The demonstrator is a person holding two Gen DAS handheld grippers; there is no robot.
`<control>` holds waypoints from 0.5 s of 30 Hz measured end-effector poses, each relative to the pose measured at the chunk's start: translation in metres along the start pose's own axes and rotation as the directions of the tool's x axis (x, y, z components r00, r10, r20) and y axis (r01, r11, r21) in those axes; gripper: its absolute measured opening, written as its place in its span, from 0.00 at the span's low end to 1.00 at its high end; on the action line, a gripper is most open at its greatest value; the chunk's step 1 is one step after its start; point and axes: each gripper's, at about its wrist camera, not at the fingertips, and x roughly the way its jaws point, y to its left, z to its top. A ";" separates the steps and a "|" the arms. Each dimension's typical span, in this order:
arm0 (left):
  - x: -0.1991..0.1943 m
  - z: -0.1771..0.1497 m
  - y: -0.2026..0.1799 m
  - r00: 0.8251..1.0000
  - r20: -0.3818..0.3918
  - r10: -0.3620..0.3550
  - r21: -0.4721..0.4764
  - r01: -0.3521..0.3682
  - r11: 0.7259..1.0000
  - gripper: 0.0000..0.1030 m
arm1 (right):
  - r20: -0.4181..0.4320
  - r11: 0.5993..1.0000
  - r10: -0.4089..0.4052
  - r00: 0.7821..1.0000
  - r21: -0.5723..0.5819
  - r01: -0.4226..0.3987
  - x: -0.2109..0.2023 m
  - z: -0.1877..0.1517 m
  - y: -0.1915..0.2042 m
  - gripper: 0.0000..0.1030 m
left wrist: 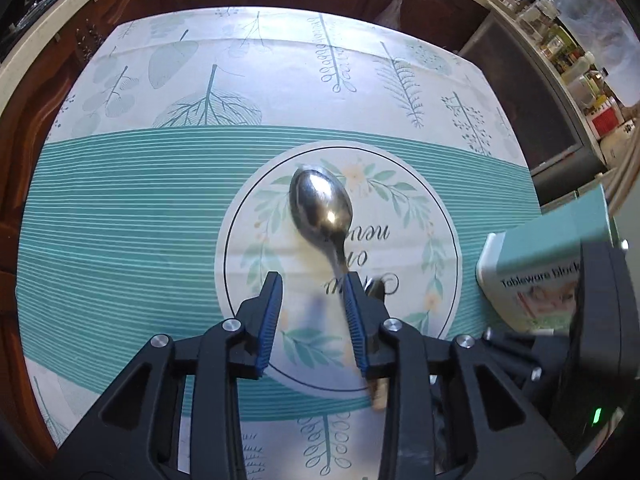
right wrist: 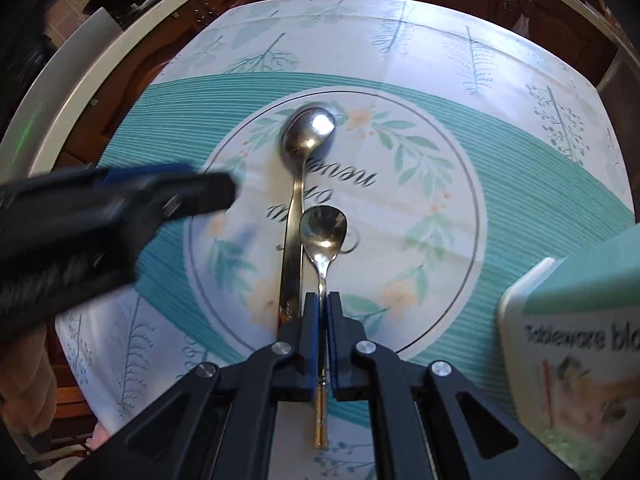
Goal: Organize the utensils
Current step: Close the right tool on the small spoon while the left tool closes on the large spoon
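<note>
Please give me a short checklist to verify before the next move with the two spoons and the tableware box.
1. Right gripper shut on the small spoon handle: ok, pads press the thin handle.
2. Left gripper free of any load: ok, its jaws stand apart with nothing between them.
3. Large spoon lies flat on the tablecloth: ok, beside the small one.
4. The spoons do not overlap: cannot tell, their handles run very close together.
5. Tableware box within view on the right: ok.
6. Box opening ready to receive a spoon: cannot tell, no opening shows.
</note>
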 end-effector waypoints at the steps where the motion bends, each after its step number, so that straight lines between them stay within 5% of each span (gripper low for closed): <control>1: 0.003 0.002 0.002 1.000 -0.011 0.001 -0.013 -0.001 1.000 0.27 | 0.000 1.000 0.025 1.000 0.007 -0.025 0.000 -0.003 0.003 0.04; 5: 0.018 0.012 0.010 0.998 -0.064 -0.001 -0.056 -0.002 0.998 0.27 | 0.014 0.992 0.111 0.994 0.061 -0.112 0.004 -0.014 0.007 0.04; 15: 0.039 0.031 -0.007 0.991 -0.123 0.050 -0.016 -0.053 0.998 0.27 | 0.046 0.978 0.150 0.988 0.141 -0.155 -0.005 -0.038 -0.016 0.04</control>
